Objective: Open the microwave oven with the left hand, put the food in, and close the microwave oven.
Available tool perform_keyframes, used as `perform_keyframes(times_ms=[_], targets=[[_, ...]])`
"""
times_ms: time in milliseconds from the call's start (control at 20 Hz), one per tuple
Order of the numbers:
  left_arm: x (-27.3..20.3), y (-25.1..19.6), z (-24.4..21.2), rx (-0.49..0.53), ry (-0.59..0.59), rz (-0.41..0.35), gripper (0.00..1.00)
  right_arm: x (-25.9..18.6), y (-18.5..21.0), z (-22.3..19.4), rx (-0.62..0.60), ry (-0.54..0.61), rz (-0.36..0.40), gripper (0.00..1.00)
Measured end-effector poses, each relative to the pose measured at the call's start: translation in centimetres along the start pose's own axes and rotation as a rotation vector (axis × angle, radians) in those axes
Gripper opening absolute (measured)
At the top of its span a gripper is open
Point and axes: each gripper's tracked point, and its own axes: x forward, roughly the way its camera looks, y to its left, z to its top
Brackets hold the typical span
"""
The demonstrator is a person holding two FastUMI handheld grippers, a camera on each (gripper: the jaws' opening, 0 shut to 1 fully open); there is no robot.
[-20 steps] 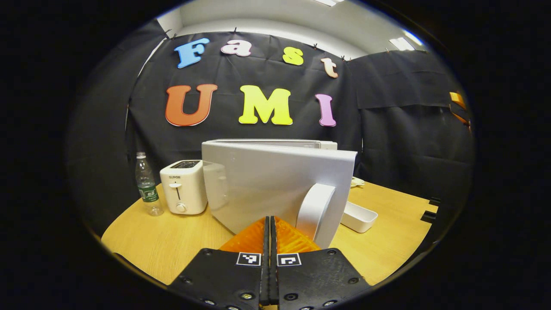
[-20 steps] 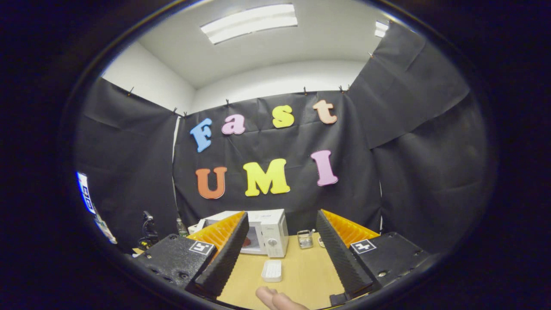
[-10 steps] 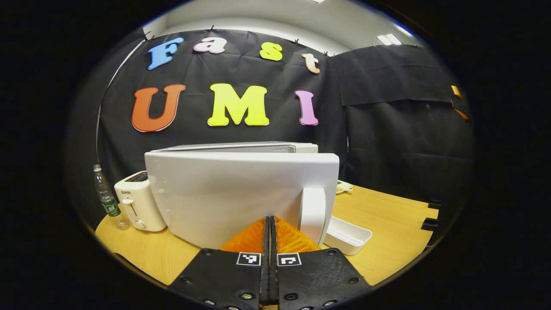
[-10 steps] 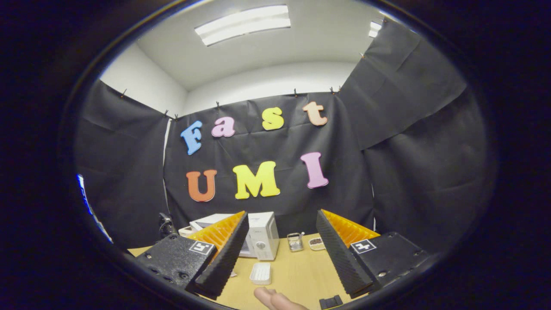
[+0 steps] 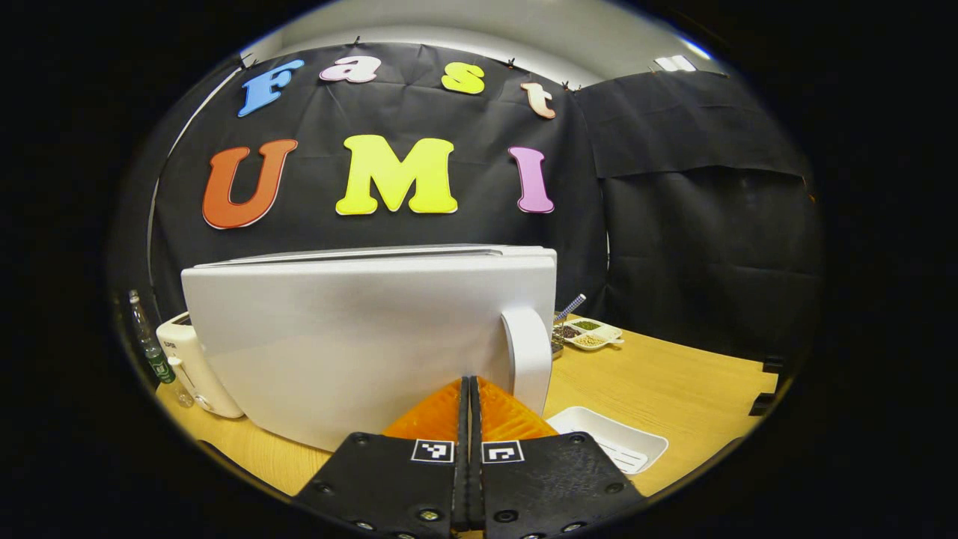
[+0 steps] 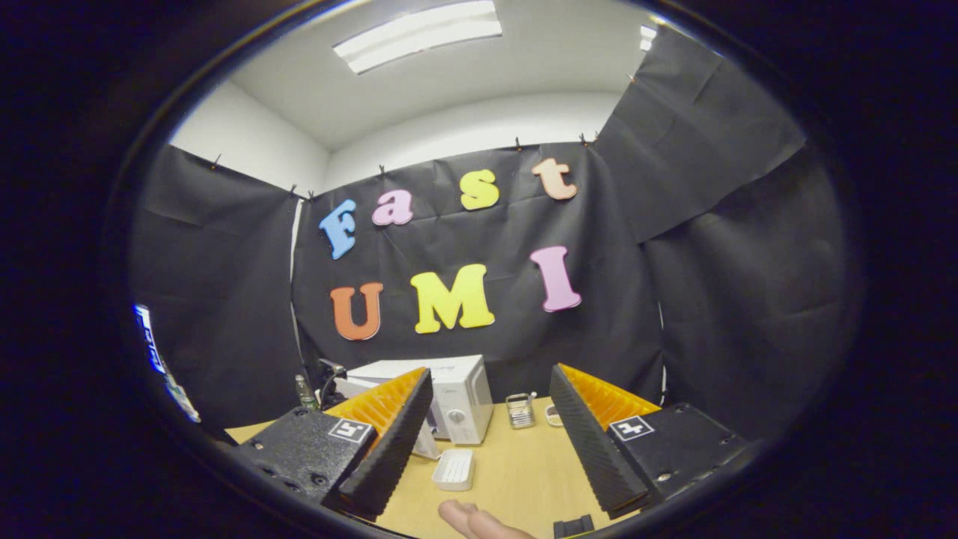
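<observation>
left gripper view: pushing the microwave door (image 5: 359,344) home

left gripper (image 5: 470,389) has its fingers pressed together on nothing, tips against the door by the handle (image 5: 528,359). i'd keep the push square. right gripper (image 6: 486,419) gapes wide, empty, over the bench's (image 6: 516,479) near edge.

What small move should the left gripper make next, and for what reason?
Probably a further push forward against the microwave door. The left gripper is shut, its tips at the door's face beside the handle, and in the right gripper view the door seems not fully closed.
</observation>
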Motion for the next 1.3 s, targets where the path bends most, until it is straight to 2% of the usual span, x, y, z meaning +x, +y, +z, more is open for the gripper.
perform_keyframes(times_ms=[200,400,450,500,600,650,800,850,900,1000,1050,1100,1300], targets=[[3.0,0.7,0.4,-0.034,-0.004,0.045,0.0,0.5,-1.9,-0.6,0.005,0.006,-0.038,1.0],[6.1,1.7,0.9,-0.109,0.043,0.084,0.0,0.7,-2.8,-0.9,0.012,0.007,-0.057,1.0],[6.8,1.8,1.6,-0.115,0.022,0.089,0.11,0.7,-2.7,-0.9,0.009,0.007,-0.05,1.0],[7.0,1.4,1.5,-0.126,0.038,0.082,0.0,0.6,-2.5,-0.9,0.006,0.004,-0.04,1.0],[7.0,1.2,1.5,-0.13,0.049,0.07,0.0,0.4,-2.6,-0.7,0.004,-0.004,-0.037,1.0],[7.0,1.3,1.7,-0.115,0.039,0.075,0.0,0.3,-2.6,-0.5,0.002,-0.011,-0.039,0.89],[7.0,1.5,1.6,-0.082,0.05,0.118,0.0,0.0,-2.7,-0.1,-0.004,-0.023,-0.053,0.89],[7.0,1.5,1.6,-0.069,0.057,0.128,0.0,-0.2,-2.7,-0.1,-0.01,-0.023,-0.058,1.0],[7.0,1.5,1.5,-0.059,0.064,0.138,0.0,-0.4,-2.7,-0.2,-0.016,-0.024,-0.064,0.89],[7.1,1.5,1.2,-0.075,0.091,0.156,0.0,-0.7,-2.9,0.1,-0.029,-0.025,-0.081,0.89],[6.6,1.8,1.2,-0.083,0.098,0.191,0.0,-0.8,-2.9,0.3,-0.038,-0.026,-0.088,0.89],[6.5,1.1,1.0,-0.1,0.11,0.175,0.0,-0.9,-2.8,0.4,-0.048,-0.028,-0.096,1.0],[3.1,-0.7,2.2,-0.062,0.09,0.18,0.0,-0.9,-3.0,0.5,-0.063,-0.019,-0.121,1.0]])
